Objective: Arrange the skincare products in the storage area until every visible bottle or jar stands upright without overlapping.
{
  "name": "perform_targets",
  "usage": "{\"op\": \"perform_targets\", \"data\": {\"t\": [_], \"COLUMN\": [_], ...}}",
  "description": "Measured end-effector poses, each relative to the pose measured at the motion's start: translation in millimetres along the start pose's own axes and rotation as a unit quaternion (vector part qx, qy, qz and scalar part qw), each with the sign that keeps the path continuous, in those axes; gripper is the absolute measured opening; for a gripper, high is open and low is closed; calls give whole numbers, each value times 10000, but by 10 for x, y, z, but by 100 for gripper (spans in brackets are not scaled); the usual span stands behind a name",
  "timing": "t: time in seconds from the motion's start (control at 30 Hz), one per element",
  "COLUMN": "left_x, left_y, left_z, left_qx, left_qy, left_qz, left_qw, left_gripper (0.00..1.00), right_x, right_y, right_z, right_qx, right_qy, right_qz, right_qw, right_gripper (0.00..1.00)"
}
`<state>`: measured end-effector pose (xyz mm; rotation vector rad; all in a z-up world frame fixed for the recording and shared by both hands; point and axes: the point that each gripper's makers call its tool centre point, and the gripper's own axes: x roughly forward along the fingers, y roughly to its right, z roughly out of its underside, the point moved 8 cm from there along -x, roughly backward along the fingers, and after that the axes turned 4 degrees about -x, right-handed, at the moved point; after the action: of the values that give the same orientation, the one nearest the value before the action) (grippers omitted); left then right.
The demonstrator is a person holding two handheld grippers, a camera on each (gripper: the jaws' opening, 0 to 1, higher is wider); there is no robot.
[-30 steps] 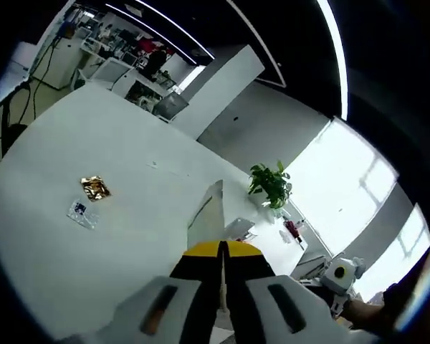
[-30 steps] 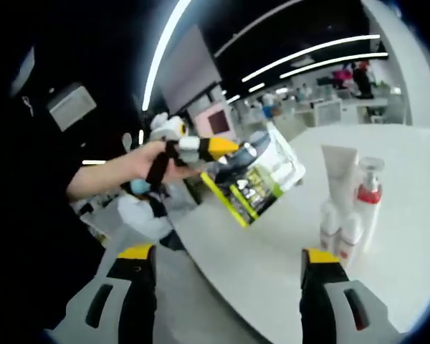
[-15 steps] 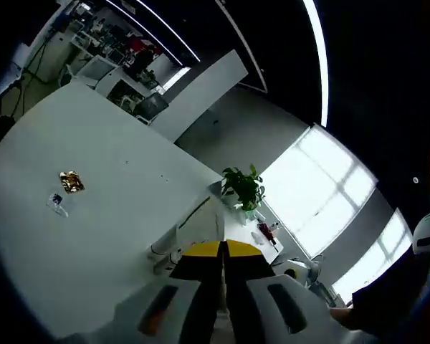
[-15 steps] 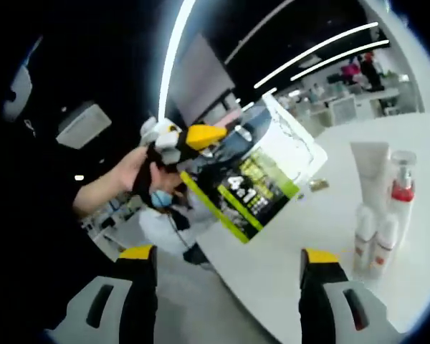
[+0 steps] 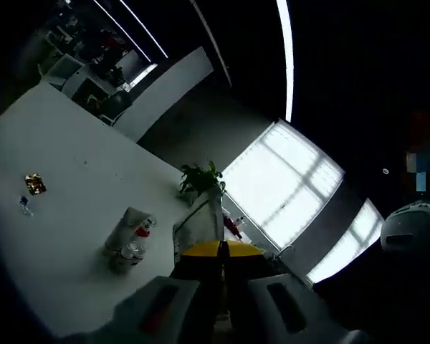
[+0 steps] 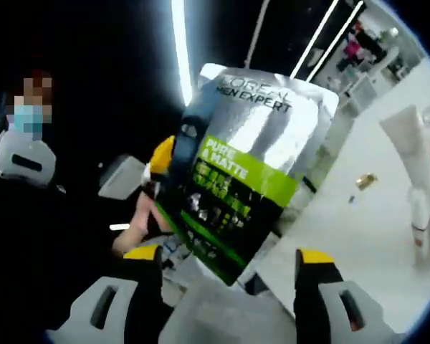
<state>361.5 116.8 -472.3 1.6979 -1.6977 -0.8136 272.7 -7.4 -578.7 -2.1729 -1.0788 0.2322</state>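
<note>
Left gripper view: the left gripper (image 5: 223, 252) has its yellow-tipped jaws pressed together on the lower edge of a silver sachet pack (image 5: 201, 223), which rises edge-on above them. Beyond, on the white table (image 5: 64, 186), a cluster of skincare products (image 5: 127, 240) stands close together: a pale tube (image 5: 124, 226), a pump bottle with a red collar (image 5: 140, 233) and smaller bottles whose details are too small to make out. Further out on the same table lie a small gold wrapper (image 5: 34, 183) and, just beside it, a tiny clear item (image 5: 24, 205). Near the far table edge stands a green potted plant (image 5: 200, 178), with bright windows (image 5: 290, 188) behind.

Right gripper view: the right gripper (image 6: 228, 266) is held with jaws wide apart, nothing between them. Just past it, the silver pack (image 6: 245, 185), with a green panel and printed "L'OREAL MEN EXPERT / PURE & MATTE", hangs in the air, tilted. The left gripper (image 6: 166, 159) clamps its left edge, a hand (image 6: 137, 223) below it. To the right, the white tube (image 6: 408, 142) stands upright on the table (image 6: 358, 229) among small white bottles (image 6: 421, 226); the gold wrapper (image 6: 365, 180) lies further back.
</note>
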Motion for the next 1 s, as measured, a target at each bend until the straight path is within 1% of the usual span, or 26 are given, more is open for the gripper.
{"op": "perform_targets", "data": {"t": [0.03, 0.07, 0.1, 0.17, 0.2, 0.23, 0.27, 0.3, 0.33, 0.37, 0.4, 0.47, 0.53, 0.6, 0.63, 0.7, 0.73, 0.77, 0.8, 0.87, 0.93, 1.0], "left_x": [8, 12, 18, 21, 19, 32, 16, -10, -25, -43, -46, -60, -69, -74, -73, -99, -108, -124, -139, -163, -194, -213], "left_y": [55, 77, 107, 128, 129, 170, 137, 116, 104, 77, 73, 78, 81, 80, 75, 58, 55, 42, 35, 45, 43, 28], "left_z": [15, 23, 34, 46, 50, 6, 20, 2, 0, -5, 5, 20, 33, 44, 47, 46, 49, 54, 66, 90, 175, 218], "left_qx": [-60, -62, -106, -112, -97, -234, -251, -259, -247, -301, -319, -326, -361, -377, -359, -358, -303, -143, 55, 216, 365, 466], "left_qy": [33, 38, 54, 55, 67, 324, 232, 329, 342, 376, 346, 359, 374, 396, 415, 403, 400, 403, 350, 267, -72, -171], "left_qz": [128, 194, 251, 294, 277, 461, 354, 339, 337, 282, 292, 301, 317, 299, 277, 220, 164, 48, -32, -69, -143, -161], "left_qw": [9999, 9998, 9996, 9995, 9995, 9981, 9988, 9985, 9985, 9984, 9985, 9984, 9981, 9981, 9981, 9983, 9986, 9991, 9994, 9994, 9992, 9986], "left_gripper": [3, 3, 3, 3, 3, 3, 3, 3, 3, 3, 3, 3, 3, 3, 3, 3, 3, 3, 3, 3, 1, 3], "right_x": [-5, -5, -18, -52, -68, -87, -107, -136, -150, -156, -154, -164, -177, -187, -189, -206, -212, -222, -234, -249, -268, -288], "right_y": [-19, -35, -53, -75, -108, -81, -97, -132, -146, -197, -221, -280, -284, -307, -310, -326, -343, -360, -369, -393, -419, -423], "right_z": [-39, -75, -122, -174, -187, -155, -163, -165, -152, -156, -151, -154, -175, -183, -186, -208, -221, -237, -249, -277, -317, -354], "right_qx": [208, 338, 506, 699, 782, 726, 652, 446, 402, 298, 219, 429, 495, 599, 610, 577, 542, 474, 430, 359, 328, 361], "right_qy": [301, 558, 934, 1401, 1574, 1500, 1581, 1605, 1548, 1502, 1400, 1234, 1198, 1078, 1066, 924, 872, 759, 679, 557, 562, 596], "right_qz": [-199, -314, -462, -648, -731, -587, -623, -737, -650, -662, -633, -748, -684, -650, -637, -547, -498, -454, -421, -351, -335, -325], "right_qw": [9991, 9974, 9933, 9855, 9817, 9843, 9833, 9833, 9850, 9860, 9879, 9886, 9892, 9902, 9904, 9925, 9935, 9950, 9959, 9972, 9973, 9970], "right_gripper": [71, 66, 56, 36, 22, 17, 11, 0, 0, 0, 0, 0, 0, 0, 0, 0, 0, 0, 0, 0, 0, 0]}}
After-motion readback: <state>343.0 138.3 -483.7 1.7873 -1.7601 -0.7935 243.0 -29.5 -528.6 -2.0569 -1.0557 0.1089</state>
